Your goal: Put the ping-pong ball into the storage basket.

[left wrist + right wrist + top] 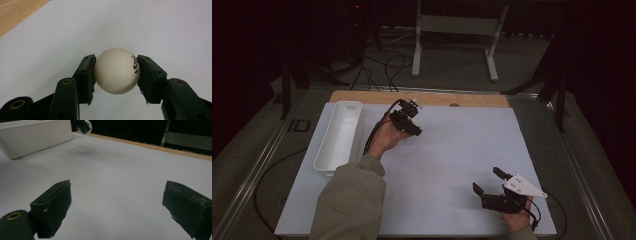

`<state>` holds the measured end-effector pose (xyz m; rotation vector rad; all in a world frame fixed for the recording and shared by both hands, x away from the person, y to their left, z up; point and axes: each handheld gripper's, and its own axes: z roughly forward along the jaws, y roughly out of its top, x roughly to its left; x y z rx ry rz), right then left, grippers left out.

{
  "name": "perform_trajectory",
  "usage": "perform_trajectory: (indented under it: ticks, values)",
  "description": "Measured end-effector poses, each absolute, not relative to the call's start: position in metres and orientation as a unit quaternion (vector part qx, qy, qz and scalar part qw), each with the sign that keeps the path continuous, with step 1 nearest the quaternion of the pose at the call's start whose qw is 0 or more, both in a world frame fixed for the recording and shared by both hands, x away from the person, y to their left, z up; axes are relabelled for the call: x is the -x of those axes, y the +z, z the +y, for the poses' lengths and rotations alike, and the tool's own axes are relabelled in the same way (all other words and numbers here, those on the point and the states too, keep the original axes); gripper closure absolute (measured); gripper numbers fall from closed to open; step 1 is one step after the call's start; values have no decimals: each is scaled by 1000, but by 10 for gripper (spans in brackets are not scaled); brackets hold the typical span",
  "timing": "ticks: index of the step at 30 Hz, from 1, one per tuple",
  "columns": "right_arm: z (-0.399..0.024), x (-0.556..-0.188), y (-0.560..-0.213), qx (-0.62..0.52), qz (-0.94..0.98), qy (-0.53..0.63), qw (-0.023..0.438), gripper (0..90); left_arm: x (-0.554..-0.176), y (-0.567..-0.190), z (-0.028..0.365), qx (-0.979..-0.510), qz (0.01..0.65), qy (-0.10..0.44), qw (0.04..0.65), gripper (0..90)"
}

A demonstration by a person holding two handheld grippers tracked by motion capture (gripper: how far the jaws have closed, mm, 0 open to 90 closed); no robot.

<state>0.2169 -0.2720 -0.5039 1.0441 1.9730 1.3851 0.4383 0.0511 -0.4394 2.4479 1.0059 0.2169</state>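
Note:
A cream table-tennis ball [117,71] with black and red print sits clamped between the two black jaws of my left gripper [116,73], above the white sheet. In the high view a hand holds that left gripper [412,127] over the far left part of the sheet, beside the tray. My right gripper [488,180] rests low near the front right corner, its jaws wide apart. In its own view the right gripper [117,205] has nothing but bare sheet between its pads.
A long white tray [338,135] lies along the left side of the white sheet [452,150]; the tray [35,135] also appears at far left in the right gripper view. A wooden table edge [422,97] runs along the back. Cables and stand legs lie on the floor beyond.

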Motion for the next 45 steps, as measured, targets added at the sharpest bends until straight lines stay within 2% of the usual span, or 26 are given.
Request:
perform_trajectory:
  ticks: [45]
  values:
    - [-272, -219, -504, -383, 723, 516, 255, 83, -420, -401, 52, -908, 331, 90, 240, 517]
